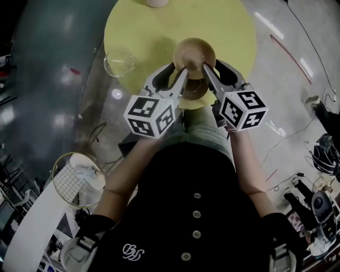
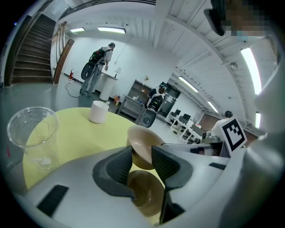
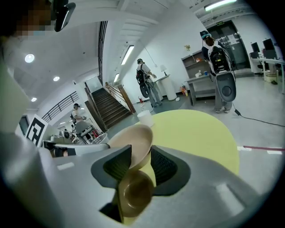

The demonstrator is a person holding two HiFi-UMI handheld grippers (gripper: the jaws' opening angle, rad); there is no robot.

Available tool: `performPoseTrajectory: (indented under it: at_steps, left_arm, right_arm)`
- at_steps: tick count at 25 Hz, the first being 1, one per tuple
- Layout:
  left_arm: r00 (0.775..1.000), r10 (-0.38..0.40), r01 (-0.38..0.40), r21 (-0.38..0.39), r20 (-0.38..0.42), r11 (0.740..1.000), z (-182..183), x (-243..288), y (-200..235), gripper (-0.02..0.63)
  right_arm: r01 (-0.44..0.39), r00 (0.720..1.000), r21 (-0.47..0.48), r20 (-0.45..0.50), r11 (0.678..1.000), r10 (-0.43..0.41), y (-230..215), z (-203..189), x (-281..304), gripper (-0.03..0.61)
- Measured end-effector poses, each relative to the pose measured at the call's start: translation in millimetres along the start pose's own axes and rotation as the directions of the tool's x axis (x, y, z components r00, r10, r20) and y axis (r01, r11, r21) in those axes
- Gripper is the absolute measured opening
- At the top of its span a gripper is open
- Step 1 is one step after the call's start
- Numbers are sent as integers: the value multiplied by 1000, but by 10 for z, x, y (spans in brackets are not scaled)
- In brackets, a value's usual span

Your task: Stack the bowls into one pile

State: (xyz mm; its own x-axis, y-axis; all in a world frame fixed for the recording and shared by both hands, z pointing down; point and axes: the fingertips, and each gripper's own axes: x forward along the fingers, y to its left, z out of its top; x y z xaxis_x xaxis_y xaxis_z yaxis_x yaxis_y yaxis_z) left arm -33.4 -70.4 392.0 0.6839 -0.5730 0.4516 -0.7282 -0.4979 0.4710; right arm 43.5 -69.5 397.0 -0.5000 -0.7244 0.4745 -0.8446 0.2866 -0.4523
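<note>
Left claw [image 2: 141, 156] and right claw [image 3: 141, 156] each pinch the rim of the pale bowl [image 1: 195, 52], held tilted above the brown bowl [image 1: 194, 91] on the yellow surface [image 1: 143, 26] — not nested yet, so lowering and release remain. Brown bowl sits near the surface's front edge. Clear vessel [image 1: 119, 61] is off left and white cup [image 1: 156, 2] far back — plenty of open room.

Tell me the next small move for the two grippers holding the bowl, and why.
Probably lower the tan bowl straight down into the brown bowl on the yellow table. The left gripper and right gripper each pinch its rim on opposite sides, and it hangs roughly above the brown bowl, apart from it.
</note>
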Motion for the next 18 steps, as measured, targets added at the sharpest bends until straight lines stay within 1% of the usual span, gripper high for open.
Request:
performPoseTrajectory:
  at_steps: [6, 13, 18]
  left_arm:
    - [997, -47, 49, 32, -55, 998, -170, -136, -147, 124]
    - [984, -86, 94, 46, -158, 994, -471, -236, -197, 124]
    - [975, -86, 91, 14, -203, 996, -649, -252, -174, 124]
  right_arm:
    - [17, 1000, 17, -13, 1000, -17, 67, -196, -220, 126]
    - [9, 998, 24, -70, 1000, -8, 82, -449, -311, 126]
    - [0, 992, -2, -123, 1000, 0, 79, -621, -323, 126]
